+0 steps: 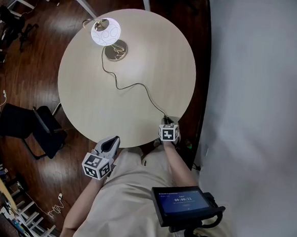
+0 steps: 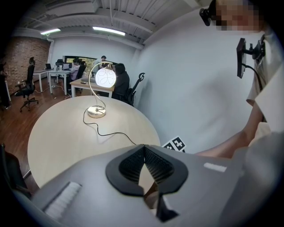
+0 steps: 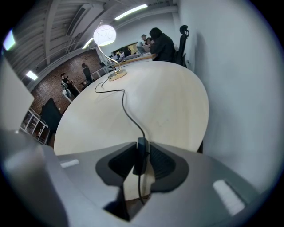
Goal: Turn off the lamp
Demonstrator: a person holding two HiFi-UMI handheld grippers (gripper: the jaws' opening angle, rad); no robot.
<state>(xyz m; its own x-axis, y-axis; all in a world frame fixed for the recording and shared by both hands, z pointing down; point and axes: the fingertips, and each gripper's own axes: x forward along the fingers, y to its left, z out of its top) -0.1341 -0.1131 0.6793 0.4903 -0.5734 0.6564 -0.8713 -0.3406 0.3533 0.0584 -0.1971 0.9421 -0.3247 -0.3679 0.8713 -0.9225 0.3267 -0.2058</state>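
The lamp (image 1: pixel 105 31) stands lit at the far left of the round table (image 1: pixel 158 55), its globe glowing above a round base (image 1: pixel 115 50). It shows too in the left gripper view as the lamp (image 2: pixel 105 77) and in the right gripper view as the lamp (image 3: pixel 104 34). A black cord (image 1: pixel 136 85) snakes from the base to the table's near edge. There my right gripper (image 1: pixel 166 122) is shut on the cord's inline switch (image 3: pixel 141 155), which sits upright between the right gripper's (image 3: pixel 142 145) pads. My left gripper (image 1: pixel 113 140) hovers off the near edge, shut and empty, its tips meeting (image 2: pixel 143 147).
A black chair (image 1: pixel 40 127) stands left of the table. A white wall (image 1: pixel 257 98) runs close along the right side. A small screen (image 1: pixel 183 202) hangs at the person's chest. People sit at desks (image 2: pixel 120 80) behind the lamp.
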